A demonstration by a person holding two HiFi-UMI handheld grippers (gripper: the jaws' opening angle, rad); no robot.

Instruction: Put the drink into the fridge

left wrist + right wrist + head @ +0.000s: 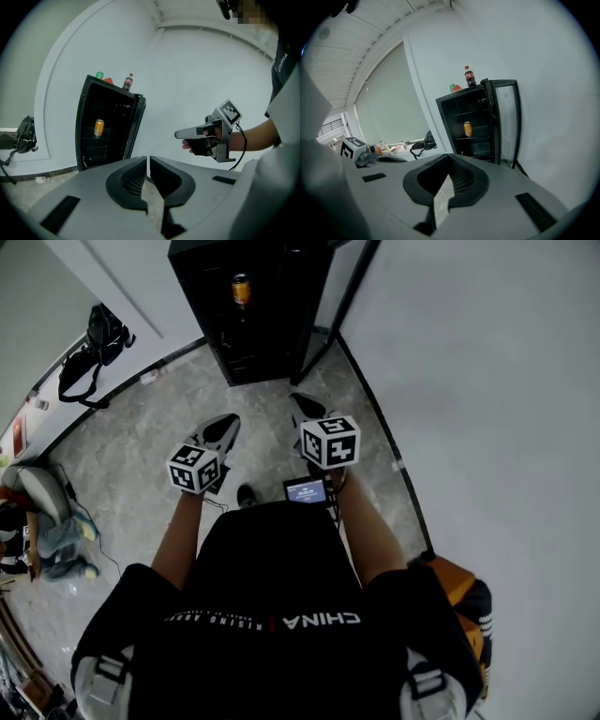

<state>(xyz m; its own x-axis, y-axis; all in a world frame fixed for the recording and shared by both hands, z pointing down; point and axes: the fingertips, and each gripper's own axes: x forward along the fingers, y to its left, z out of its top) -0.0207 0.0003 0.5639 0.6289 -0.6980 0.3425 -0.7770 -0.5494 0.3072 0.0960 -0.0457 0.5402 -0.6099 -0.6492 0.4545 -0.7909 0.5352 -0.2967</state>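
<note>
Left gripper (148,161) and right gripper (449,157) are closed, empty; ahead, a can (467,128) sits inside the open fridge (447,123).

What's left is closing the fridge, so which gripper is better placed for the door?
Right. The open door stands nearer the right gripper; the left gripper is farther across. Both are shut and empty; the can is already shelved.

Top centre of the head view, the fridge (253,334) stands open, its door (336,313) swung out toward the wall (487,381) on the right. Bare floor (178,409) leads up to the opening. A can (241,289) takes part of one shelf. A bag (94,352) hangs upper left.
</note>
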